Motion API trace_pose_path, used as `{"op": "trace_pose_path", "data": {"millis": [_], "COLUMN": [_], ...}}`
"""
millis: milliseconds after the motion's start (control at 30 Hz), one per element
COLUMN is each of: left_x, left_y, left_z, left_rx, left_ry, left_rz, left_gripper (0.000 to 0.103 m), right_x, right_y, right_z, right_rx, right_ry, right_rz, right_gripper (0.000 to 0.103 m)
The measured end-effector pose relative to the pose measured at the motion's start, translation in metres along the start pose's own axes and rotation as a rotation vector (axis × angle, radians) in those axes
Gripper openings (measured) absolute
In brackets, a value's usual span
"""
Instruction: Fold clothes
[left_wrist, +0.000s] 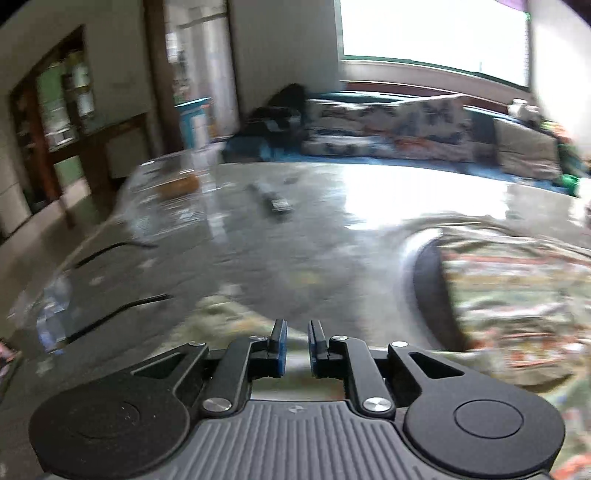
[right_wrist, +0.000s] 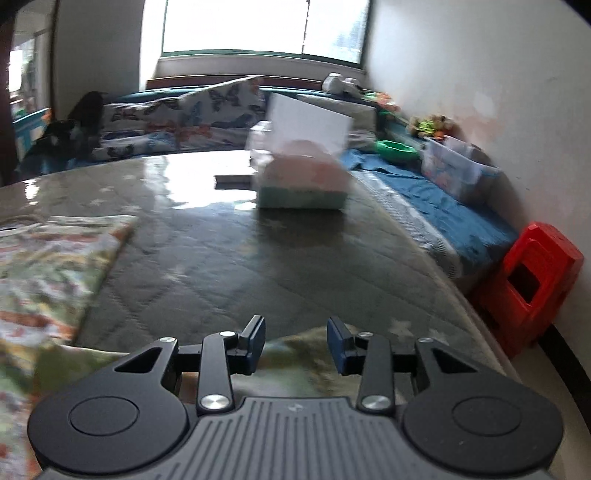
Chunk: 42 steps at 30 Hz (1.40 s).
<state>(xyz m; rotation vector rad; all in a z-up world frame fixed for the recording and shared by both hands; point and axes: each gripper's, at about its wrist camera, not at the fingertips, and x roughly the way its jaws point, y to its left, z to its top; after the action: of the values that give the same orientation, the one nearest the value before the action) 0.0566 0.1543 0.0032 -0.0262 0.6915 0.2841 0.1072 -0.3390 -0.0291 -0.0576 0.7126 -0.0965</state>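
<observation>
A patterned green, white and orange garment (left_wrist: 517, 295) lies on the glossy table (left_wrist: 295, 229), partly folded, with a dark inner edge at its left side. In the left wrist view my left gripper (left_wrist: 297, 349) sits low over a fold of that cloth, its blue pads a narrow gap apart with nothing clearly pinched between them. In the right wrist view the same garment (right_wrist: 55, 266) spreads at the left and runs under my right gripper (right_wrist: 295, 345), which is open and empty above the cloth's near edge.
A tissue box (right_wrist: 303, 177) and a dark flat item (right_wrist: 232, 180) sit at the table's far side. A remote (left_wrist: 273, 199) lies mid-table. Two black cables (left_wrist: 110, 251) cross the left edge. A red stool (right_wrist: 532, 280) stands at the right; a cushioned bench (left_wrist: 388, 129) lies behind.
</observation>
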Motion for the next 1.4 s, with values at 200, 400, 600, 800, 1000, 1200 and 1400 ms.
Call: {"op": "trace_pose_path", "data": {"millis": [200, 400, 600, 800, 1000, 1200, 1400], "left_x": [0.002, 0.010, 0.016, 0.019, 0.023, 0.025, 0.017], "left_y": [-0.055, -0.091, -0.092, -0.089, -0.090, -0.095, -0.096], "left_z": [0.003, -0.004, -0.011, -0.012, -0.014, -0.017, -0.015], "left_rx": [0.077, 0.146, 0.163, 0.170, 0.179, 0.175, 0.160], "left_ry": [0.010, 0.034, 0.051, 0.055, 0.056, 0.053, 0.040], "left_rz": [-0.182, -0.263, -0.264, -0.260, -0.249, -0.238, -0.242], "left_gripper": [0.014, 0.014, 0.014, 0.014, 0.018, 0.020, 0.022], "right_x": [0.000, 0.014, 0.042, 0.070, 0.087, 0.095, 0.071], "right_y": [0.040, 0.086, 0.109, 0.113, 0.120, 0.128, 0.129], "right_z": [0.015, 0.033, 0.045, 0.053, 0.060, 0.067, 0.065], "right_rx": [-0.060, -0.110, -0.110, -0.080, -0.072, -0.088, -0.150], "right_ry": [-0.004, 0.005, 0.023, 0.055, 0.056, 0.054, 0.044], "right_rz": [0.147, 0.286, 0.298, 0.297, 0.299, 0.288, 0.303], "right_gripper": [0.037, 0.036, 0.035, 0.018, 0.005, 0.006, 0.016]}}
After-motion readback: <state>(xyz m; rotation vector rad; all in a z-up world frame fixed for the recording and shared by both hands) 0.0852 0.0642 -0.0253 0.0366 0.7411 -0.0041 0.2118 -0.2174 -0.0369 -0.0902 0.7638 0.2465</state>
